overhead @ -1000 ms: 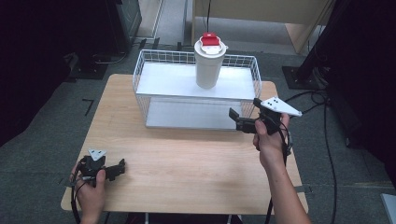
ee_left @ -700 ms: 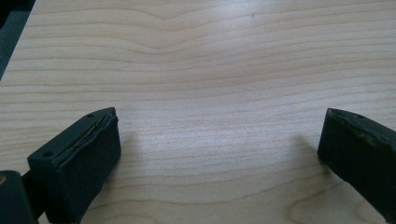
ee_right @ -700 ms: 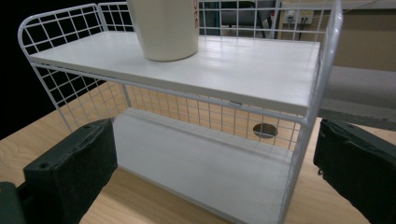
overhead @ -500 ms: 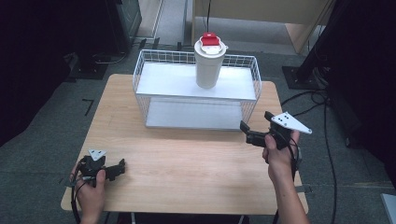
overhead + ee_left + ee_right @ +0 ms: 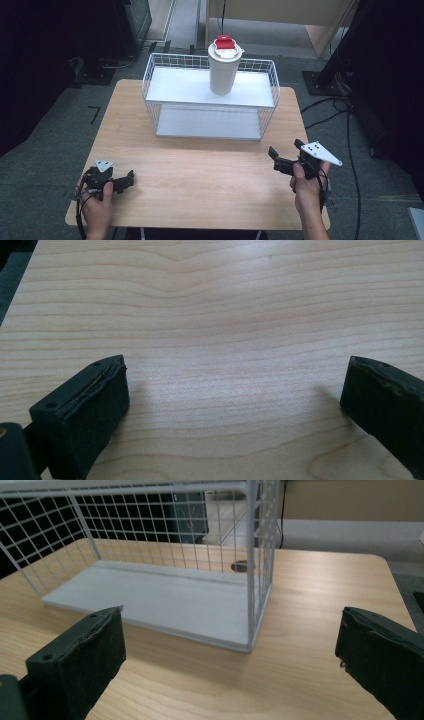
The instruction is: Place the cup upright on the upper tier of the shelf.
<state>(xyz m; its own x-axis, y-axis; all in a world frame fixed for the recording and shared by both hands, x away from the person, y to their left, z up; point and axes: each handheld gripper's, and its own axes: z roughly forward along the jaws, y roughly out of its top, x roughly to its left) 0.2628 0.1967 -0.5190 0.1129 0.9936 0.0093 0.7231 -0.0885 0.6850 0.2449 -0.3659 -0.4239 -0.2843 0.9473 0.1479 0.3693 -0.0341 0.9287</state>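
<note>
A white cup with a red lid (image 5: 223, 67) stands upright on the top shelf of a white wire rack (image 5: 210, 100) at the back of the wooden table (image 5: 200, 175). My right gripper (image 5: 280, 159) is held over the table's right front, open, with nothing between its jaws. In the right gripper view the rack's lower shelf (image 5: 150, 600) and corner post (image 5: 252, 565) lie ahead of the open gripper (image 5: 230, 645). My left gripper (image 5: 127, 180) rests low at the front left, open (image 5: 235, 390) over bare wood.
The rack takes up the back half of the table. Dark floor, black stands and cables (image 5: 345, 110) surround the table. The table's right edge (image 5: 395, 585) is close to the right gripper.
My right gripper has pulled back from the rack toward the table's front right and dropped lower. The left gripper has not moved.
</note>
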